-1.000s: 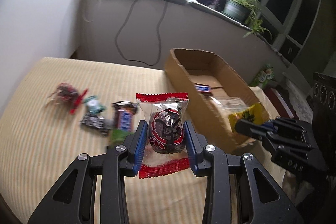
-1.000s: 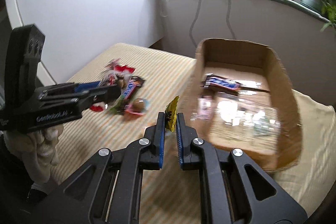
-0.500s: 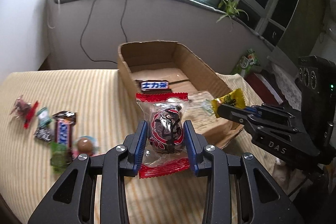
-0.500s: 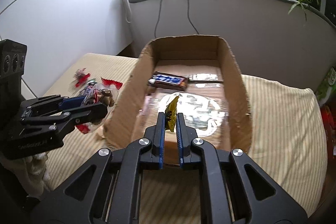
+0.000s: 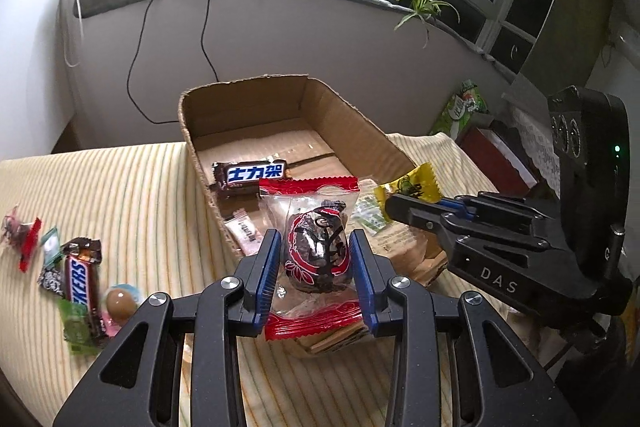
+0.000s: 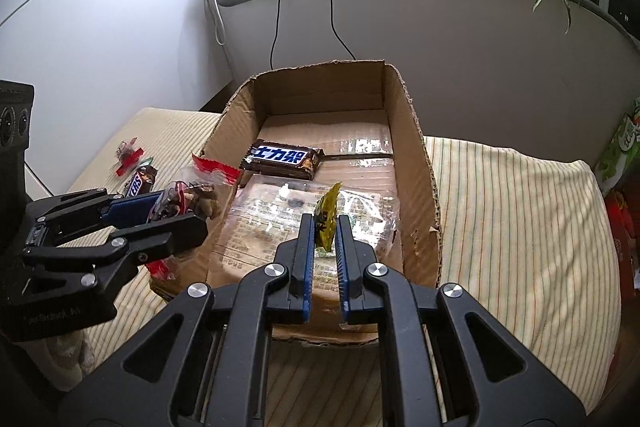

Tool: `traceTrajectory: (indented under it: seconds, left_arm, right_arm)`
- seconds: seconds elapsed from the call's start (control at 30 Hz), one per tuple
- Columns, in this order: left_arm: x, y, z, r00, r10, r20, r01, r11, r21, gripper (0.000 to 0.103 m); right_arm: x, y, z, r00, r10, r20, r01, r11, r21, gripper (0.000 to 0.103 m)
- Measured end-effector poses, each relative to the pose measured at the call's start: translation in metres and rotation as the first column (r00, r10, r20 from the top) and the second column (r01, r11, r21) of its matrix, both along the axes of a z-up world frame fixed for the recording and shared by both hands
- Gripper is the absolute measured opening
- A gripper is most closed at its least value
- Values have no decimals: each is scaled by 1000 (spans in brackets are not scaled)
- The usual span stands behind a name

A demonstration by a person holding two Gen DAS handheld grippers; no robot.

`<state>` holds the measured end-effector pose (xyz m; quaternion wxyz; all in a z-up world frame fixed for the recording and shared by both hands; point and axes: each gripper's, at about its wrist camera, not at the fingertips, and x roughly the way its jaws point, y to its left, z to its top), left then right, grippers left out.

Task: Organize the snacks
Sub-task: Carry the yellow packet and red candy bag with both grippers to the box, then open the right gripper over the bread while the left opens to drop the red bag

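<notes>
At the far left of the striped surface [image 5: 132, 195] lay the loose sweets: a red-twisted candy [image 5: 22, 239], a brown Snickers bar [image 5: 82, 285] and a round brown candy [image 5: 120, 301], all well apart from either gripper. Right of them, in the left wrist view, the left gripper [image 5: 316, 251] pointed down at a slant over the near left corner of the cardboard box [image 5: 256, 95], its blue-padded fingers [image 5: 266, 267] clenched on a clear packet with red ends [image 5: 316, 247] holding a dark wrapped sweet; the packet stood upright between the pads, its top edge above the fingertips and its lower red seam hanging below them. Inside the box, beyond the packet, a brown chocolate bar with a blue label [image 5: 250, 177] lay across the floor, nearer the left wall, with clear plastic wrappers [image 6: 280, 215] spread in front of it. Further right, the right gripper [image 6: 325, 231] also slanted downward over the near part of the box, its fingers [image 6: 306, 259] closed tight on a small yellow packet [image 6: 326, 221] pinched edge-on, its upper tip sticking out above the fingertips. In the left wrist view that gripper reached in from the right side, the yellow packet at its tip just above the box's right wall.
</notes>
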<state>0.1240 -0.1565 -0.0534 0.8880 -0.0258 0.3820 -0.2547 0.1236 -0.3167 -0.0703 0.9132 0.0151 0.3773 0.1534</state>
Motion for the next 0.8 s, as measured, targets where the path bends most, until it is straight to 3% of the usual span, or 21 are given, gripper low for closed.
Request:
traceTrajectory:
  seconds: [0.33,0.43,0.47,0.57,0.67,0.8]
  left_arm:
    - [1,-4,0,1000,-5,3,5,1000,20,35]
    - [-1,-4,1,1000,-4,7,4,1000,22,41]
    - [-1,-4,1,1000,-4,9,4,1000,22,43]
    - [-3,-4,2,1000,-2,15,2,1000,28,43]
    - [-4,-2,3,1000,3,19,-4,1000,30,47]
    - [-7,1,6,1000,8,30,-9,1000,29,58]
  right_arm:
    - [3,-1,-3,1000,-1,-11,1,1000,8,10]
    - [3,-1,-3,1000,-2,-12,2,1000,6,11]
    - [4,-1,-3,1000,-4,-11,4,1000,3,16]
    - [3,-2,-1,1000,-22,-3,22,1000,0,48]
    - [0,-5,2,999,-34,12,34,999,4,53]
    - [-3,-6,8,998,-49,32,49,999,-4,74]
